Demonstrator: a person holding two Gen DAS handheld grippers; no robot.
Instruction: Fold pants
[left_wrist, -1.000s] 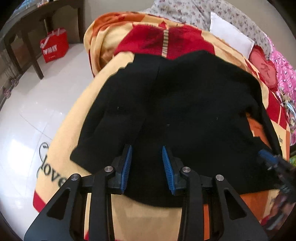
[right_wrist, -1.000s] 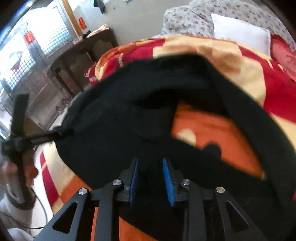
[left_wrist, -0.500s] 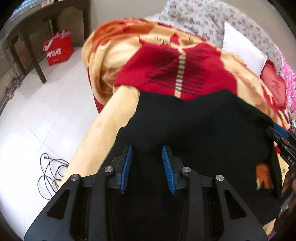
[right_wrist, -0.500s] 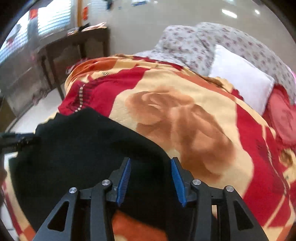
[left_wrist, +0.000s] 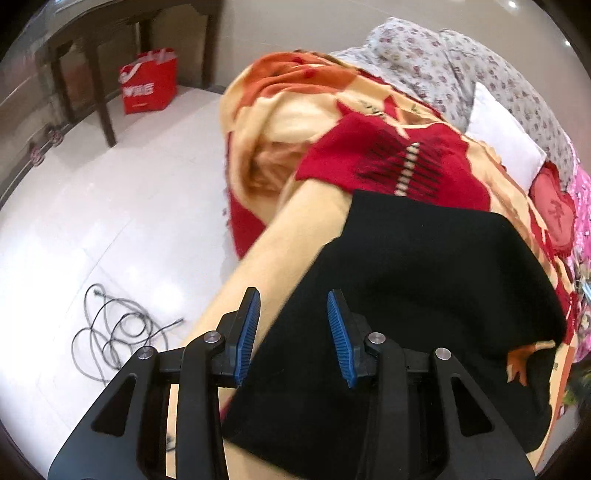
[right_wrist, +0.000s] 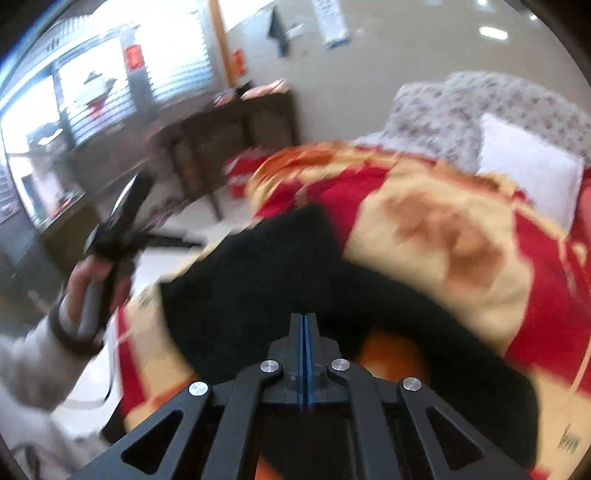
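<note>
Matt black cloth pants (left_wrist: 424, 288); fleecy blanket (left_wrist: 388, 162) — glossy floor (left_wrist: 92, 221).

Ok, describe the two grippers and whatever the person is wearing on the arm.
Both the left gripper and the right gripper are black, with triangular cut-out linkages, silver pivot bolts and ribbed blue finger pads. The person's sleeve is light grey with a dark cuff.

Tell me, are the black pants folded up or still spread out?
Folded, it seems. The black pants lie as a compact block with straight edges on the blanket, no separate legs showing. How many layers, I cannot tell.
</note>
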